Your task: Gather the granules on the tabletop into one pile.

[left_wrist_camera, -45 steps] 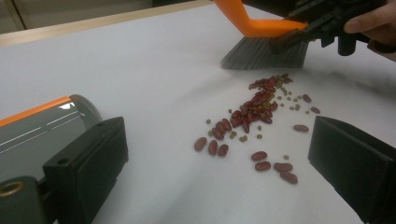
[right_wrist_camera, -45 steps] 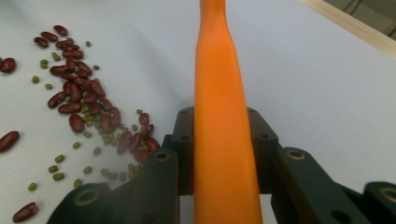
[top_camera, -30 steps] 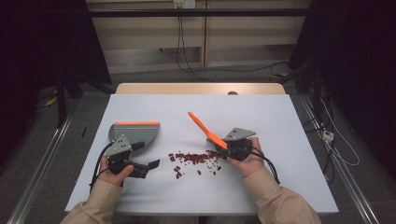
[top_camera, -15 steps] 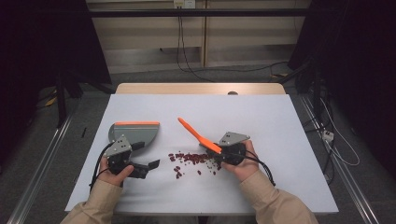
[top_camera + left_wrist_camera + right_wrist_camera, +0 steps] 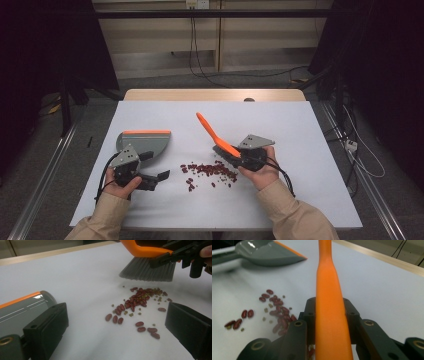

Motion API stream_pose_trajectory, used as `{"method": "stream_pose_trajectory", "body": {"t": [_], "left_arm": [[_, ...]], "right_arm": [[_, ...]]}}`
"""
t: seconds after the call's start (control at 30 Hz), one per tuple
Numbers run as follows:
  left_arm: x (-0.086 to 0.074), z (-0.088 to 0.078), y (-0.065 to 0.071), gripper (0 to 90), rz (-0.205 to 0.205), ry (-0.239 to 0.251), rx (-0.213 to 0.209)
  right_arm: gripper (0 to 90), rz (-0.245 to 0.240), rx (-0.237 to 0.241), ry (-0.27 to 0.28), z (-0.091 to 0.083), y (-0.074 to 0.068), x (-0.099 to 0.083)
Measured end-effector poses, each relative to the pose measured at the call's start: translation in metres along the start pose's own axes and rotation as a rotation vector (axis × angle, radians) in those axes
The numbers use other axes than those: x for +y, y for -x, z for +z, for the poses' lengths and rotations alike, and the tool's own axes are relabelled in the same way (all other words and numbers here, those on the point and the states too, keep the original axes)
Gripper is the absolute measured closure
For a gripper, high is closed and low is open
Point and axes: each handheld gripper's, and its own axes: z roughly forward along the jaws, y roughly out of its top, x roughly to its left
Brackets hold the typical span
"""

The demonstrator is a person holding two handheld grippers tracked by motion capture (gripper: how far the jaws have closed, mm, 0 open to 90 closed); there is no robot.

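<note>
The brush (image 5: 216,138) is clamped in your right gripper (image 5: 239,156); the jaws are closed tight on its orange handle, which runs up between them in the right gripper view (image 5: 331,315) and slants up and away toward the far left in the high view. Its grey bristles (image 5: 147,271) hang just above the white table (image 5: 300,130), at the far right edge of the spilled beans (image 5: 207,171). Those beans, dark red ones mixed with small greenish ones (image 5: 136,306), lie scattered in a loose patch between your two hands, near the front of the table. Your left gripper (image 5: 150,178) rests on the table with its jaws spread wide and nothing between them; the beans lie just ahead of it. The grey dustpan (image 5: 144,141) with its orange edge sits flat just behind your left hand (image 5: 120,187), apart from the beans.
</note>
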Motion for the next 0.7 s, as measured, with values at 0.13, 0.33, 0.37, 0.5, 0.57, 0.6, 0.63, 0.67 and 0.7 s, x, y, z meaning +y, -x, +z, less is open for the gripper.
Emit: {"method": "stream_pose_trajectory", "body": {"t": [0.13,0.33,0.37,0.5,0.57,0.6,0.63,0.67,0.7], "left_arm": [[0.000,-0.001,0.000,4.7,-0.002,0.006,0.000],[0.000,-0.003,0.000,4.7,0.003,0.006,0.003],[0.000,-0.004,0.000,4.7,0.008,0.007,0.007],[0.000,-0.005,-0.001,4.7,0.000,0.013,0.014],[0.000,-0.007,-0.001,4.7,0.003,0.014,0.013],[0.000,-0.007,-0.001,4.7,0.004,0.015,0.013],[0.000,-0.007,-0.001,4.7,0.001,0.018,0.011],[0.000,-0.007,-0.001,4.7,0.003,0.016,0.012],[0.000,-0.008,-0.001,4.7,0.003,0.016,0.012]], "right_arm": [[71.4,0.074,0.007,0.044,0.002,-0.006,0.006],[71.4,0.114,0.039,0.090,0.011,-0.031,0.015],[71.4,0.124,0.045,0.096,0.013,-0.035,0.016],[71.4,0.140,0.060,0.102,0.023,-0.052,0.018],[71.4,0.153,0.074,0.103,0.027,-0.058,0.018],[71.4,0.169,0.078,0.105,0.029,-0.061,0.018],[71.4,0.176,0.080,0.106,0.030,-0.064,0.018],[71.4,0.181,0.088,0.107,0.032,-0.066,0.018],[71.4,0.189,0.094,0.108,0.033,-0.068,0.018]]}}
